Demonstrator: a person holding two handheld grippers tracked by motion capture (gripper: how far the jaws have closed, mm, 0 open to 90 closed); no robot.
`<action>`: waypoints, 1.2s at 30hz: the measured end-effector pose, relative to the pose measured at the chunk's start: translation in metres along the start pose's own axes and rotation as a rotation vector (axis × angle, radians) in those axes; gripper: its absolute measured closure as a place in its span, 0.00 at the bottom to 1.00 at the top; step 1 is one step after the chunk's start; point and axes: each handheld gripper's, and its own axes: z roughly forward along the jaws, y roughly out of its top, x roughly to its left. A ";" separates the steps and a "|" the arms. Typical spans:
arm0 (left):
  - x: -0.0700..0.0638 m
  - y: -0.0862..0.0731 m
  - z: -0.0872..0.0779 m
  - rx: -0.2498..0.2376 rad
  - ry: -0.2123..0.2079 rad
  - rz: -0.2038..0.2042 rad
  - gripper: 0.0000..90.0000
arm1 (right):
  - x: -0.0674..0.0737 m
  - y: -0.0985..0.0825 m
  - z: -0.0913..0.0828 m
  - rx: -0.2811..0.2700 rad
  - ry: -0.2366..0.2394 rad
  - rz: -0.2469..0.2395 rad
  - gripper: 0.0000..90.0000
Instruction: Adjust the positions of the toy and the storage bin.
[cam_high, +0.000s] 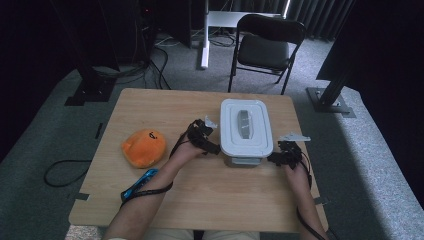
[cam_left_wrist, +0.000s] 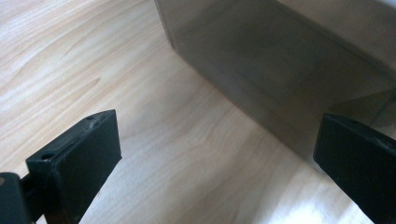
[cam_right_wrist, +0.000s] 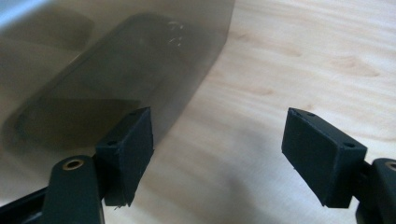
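On the table, place of the box: the lidded plastic storage box (cam_high: 246, 131) is sitting on the wooden table (cam_high: 200, 195), toward its far right part.
Long axis of the box: it is running from the person's near edge toward the far edge, with one short end facing the person and the other facing the black folding chair (cam_high: 266, 44) beyond the table.
Lid: the white lid (cam_high: 246, 120) is lying flat on top, its grey handle (cam_high: 243, 123) lined up with the long axis.
Left gripper (cam_high: 204, 136): it is hovering just beside the box's left long wall; its jaws are standing wide apart with nothing between them, and in the left gripper view (cam_left_wrist: 215, 154) the smoky wall (cam_left_wrist: 280, 70) is lying ahead of them.
Right gripper (cam_high: 284, 154): it is sitting just beside the box's near right corner; its jaws are parted wide, gripping nothing, and in the right gripper view (cam_right_wrist: 219, 154) one jaw is overlapping the box wall (cam_right_wrist: 116, 65).
Left of the box: an orange plush toy (cam_high: 144, 147) is lying well apart from it, and a blue object (cam_high: 140, 182) is lying nearer the person.
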 end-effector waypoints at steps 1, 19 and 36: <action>0.000 -0.001 -0.001 -0.003 0.000 -0.003 0.01 | 0.003 -0.002 -0.001 0.000 -0.001 -0.008 0.27; 0.032 -0.003 0.015 -0.006 0.064 -0.096 0.01 | -0.017 0.007 0.027 0.021 -0.074 0.082 0.17; 0.040 0.018 0.024 -0.014 0.050 -0.099 0.01 | -0.023 0.033 0.044 0.016 -0.062 0.102 0.20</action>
